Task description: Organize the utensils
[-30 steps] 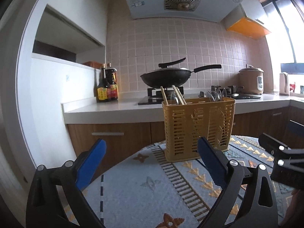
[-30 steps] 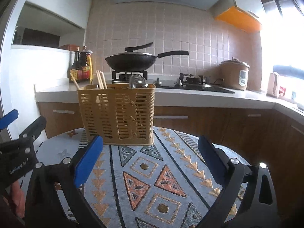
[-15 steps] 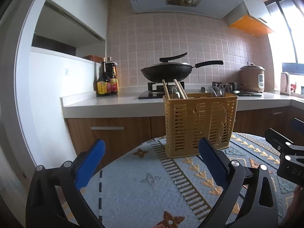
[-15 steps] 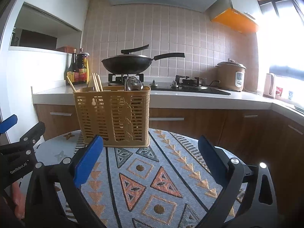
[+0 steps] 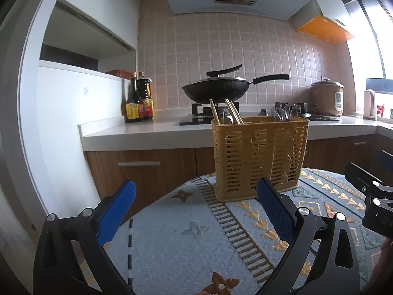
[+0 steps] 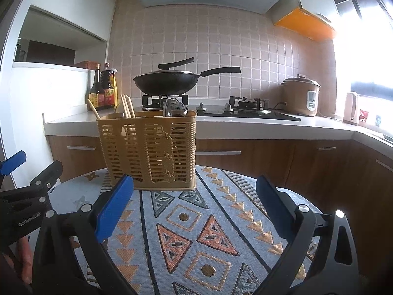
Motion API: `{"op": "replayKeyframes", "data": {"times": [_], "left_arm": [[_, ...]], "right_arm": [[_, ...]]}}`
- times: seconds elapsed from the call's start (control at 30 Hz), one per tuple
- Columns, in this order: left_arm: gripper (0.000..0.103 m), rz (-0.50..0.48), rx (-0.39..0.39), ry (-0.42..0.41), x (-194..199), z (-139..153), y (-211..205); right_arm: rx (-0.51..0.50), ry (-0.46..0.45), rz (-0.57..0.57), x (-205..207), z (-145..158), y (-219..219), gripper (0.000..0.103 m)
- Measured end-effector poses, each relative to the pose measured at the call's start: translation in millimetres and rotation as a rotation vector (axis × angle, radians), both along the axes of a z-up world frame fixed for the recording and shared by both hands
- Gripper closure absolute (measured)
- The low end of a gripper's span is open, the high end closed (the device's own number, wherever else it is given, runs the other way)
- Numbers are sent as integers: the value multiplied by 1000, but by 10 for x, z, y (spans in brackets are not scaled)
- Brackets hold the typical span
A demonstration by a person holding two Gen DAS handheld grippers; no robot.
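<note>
Utensils are what you're sorting, and every one in view already stands in the yellow slotted caddy; no loose piece shows on the patterned cloth.

Nearest you, your left gripper and right gripper both hang released, jaws spread wide and empty, low over the cloth-covered bench. There is bare cloth between them and the caddy, so you have open room to come in. The bench looks round, and its far edge drops away just behind the caddy, so a forward shove could tip it off.

The caddy itself looks like thin, light plastic, likely to slide or flex if squeezed; steady it by the rim or a short end wall rather than the slotted face.

In its left section stand wooden chopsticks: light, stiff, thin, best pinched near the exposed tops. In the right section sit metal spoons, smooth and probably slippery; only their bowls show above the rim.

Beyond lies the kitchen counter, well apart.
</note>
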State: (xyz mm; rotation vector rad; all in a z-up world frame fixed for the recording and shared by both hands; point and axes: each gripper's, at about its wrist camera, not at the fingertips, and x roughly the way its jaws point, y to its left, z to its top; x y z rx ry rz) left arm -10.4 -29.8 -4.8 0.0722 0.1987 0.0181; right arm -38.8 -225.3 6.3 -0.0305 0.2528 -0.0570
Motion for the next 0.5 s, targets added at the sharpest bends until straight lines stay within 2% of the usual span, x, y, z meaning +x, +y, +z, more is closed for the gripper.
{"op": "replayKeyframes", "data": {"times": [0.5], "left_arm": [[8,9,18,-2,-16,1,-19]], "right_arm": [[0,8,9,6,-4,3,8]]}}
